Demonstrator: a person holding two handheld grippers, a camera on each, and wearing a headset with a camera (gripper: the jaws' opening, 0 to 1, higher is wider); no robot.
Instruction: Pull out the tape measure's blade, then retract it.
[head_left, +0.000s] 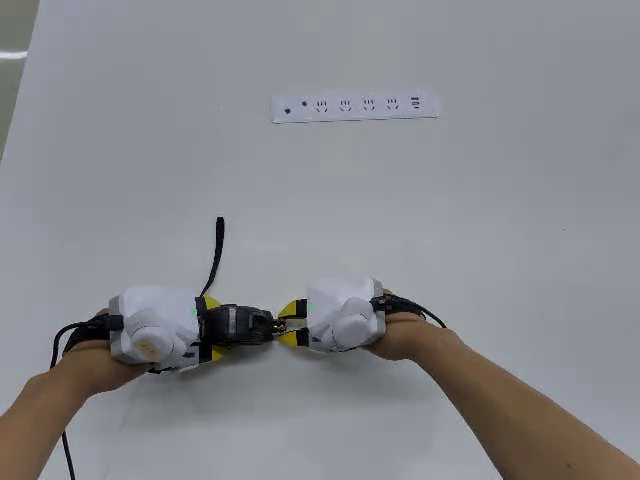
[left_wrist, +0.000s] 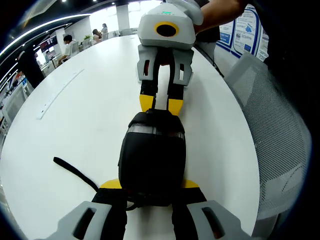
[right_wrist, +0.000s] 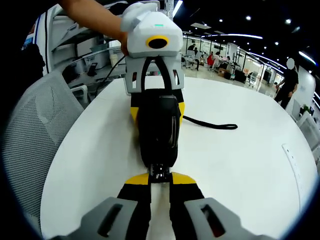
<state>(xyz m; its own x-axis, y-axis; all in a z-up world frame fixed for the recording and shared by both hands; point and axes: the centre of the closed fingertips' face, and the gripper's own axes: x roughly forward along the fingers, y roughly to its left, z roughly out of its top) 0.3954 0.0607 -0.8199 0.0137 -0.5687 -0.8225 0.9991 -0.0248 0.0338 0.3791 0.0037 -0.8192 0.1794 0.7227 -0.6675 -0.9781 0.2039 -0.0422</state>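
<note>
A black tape measure lies on the white table, between my two grippers. My left gripper is shut on its body, and the yellow fingertips flank the case. My right gripper faces it from the right, its jaws closed on the blade's end hook at the case mouth. No length of blade shows outside the case. The black wrist strap trails away from the case across the table.
A white power strip lies flat at the far middle of the table. A grey mesh chair stands close to the table's near edge. People stand at other desks in the background.
</note>
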